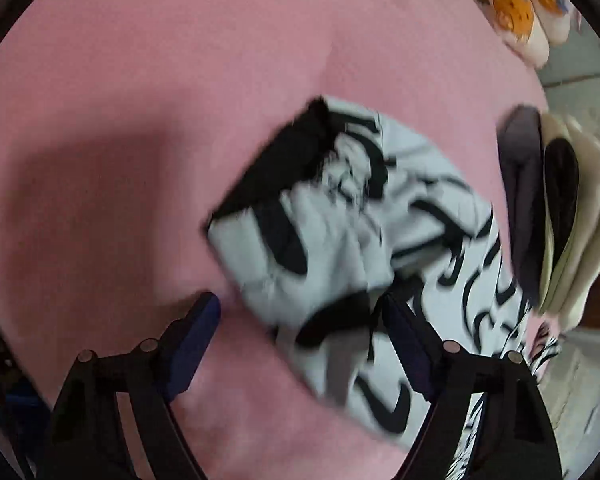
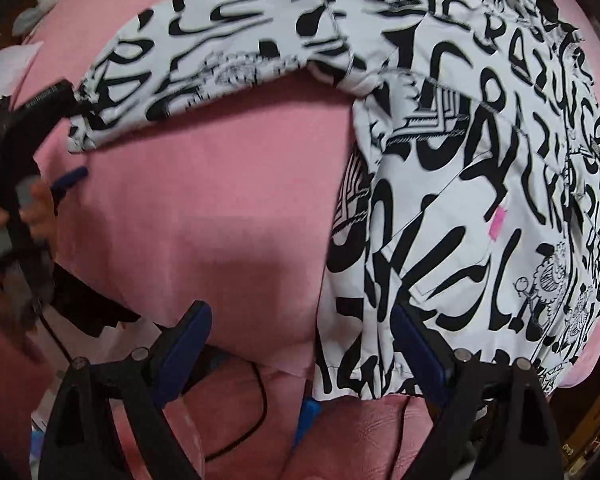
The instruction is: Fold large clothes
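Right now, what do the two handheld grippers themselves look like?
Both match: the left gripper and right gripper have black angular linkage arms with round silver pivot pins and flat dark-blue fingers. In the right wrist view, the left gripper's black body trails a thin black cable.
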{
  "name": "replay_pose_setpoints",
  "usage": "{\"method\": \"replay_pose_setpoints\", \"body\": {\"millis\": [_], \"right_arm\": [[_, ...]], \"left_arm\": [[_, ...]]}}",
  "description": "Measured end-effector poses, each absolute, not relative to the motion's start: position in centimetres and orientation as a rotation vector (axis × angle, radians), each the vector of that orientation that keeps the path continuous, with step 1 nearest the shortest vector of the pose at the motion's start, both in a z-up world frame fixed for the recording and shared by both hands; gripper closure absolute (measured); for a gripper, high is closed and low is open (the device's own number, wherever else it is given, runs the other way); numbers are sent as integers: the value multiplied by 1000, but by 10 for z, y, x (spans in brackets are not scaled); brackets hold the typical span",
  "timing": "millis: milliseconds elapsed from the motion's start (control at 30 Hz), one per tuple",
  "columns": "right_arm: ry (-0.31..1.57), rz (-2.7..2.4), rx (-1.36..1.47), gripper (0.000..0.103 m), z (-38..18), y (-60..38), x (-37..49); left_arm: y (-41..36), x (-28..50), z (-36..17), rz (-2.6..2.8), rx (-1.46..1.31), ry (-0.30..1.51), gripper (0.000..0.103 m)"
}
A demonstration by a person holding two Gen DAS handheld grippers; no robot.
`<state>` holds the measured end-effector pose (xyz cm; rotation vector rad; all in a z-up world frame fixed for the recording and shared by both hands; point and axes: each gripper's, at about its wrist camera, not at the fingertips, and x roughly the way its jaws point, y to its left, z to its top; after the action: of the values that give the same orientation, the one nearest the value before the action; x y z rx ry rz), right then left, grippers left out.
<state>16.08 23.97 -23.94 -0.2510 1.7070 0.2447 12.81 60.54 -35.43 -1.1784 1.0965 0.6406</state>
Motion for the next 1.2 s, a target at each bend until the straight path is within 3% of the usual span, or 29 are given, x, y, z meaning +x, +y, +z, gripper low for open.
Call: {"method": "replay_pose_setpoints", "body": {"millis": [67, 100, 167, 233, 300, 600, 867, 1200], "right_arm": [[1723, 231, -231, 17, -246, 238, 163], [1727, 227, -215, 18, -249, 237, 164], [1730, 206, -197, 18, -253, 232, 167], [1733, 193, -169, 18, -256, 225, 168], [1737, 187, -138, 19, -258, 218, 169], [1669, 248, -13, 26, -247, 163, 182], [1523, 312, 163, 34, -215, 69, 205], [1211, 377, 149, 34, -167, -41, 233]], "left_arm": [[614, 137, -355, 640, -1136, 1035, 25], [617, 141, -354, 648, -1114, 1019, 31], [617, 141, -350, 664, -1088, 992, 48], [615, 145, -347, 667, -1077, 959, 79], [607, 149, -340, 634, -1082, 915, 89], [544, 183, -223, 527, -883, 631, 92], [416, 228, -129, 350, -644, 572, 92], [226, 304, -118, 72, -520, 672, 92]]}}
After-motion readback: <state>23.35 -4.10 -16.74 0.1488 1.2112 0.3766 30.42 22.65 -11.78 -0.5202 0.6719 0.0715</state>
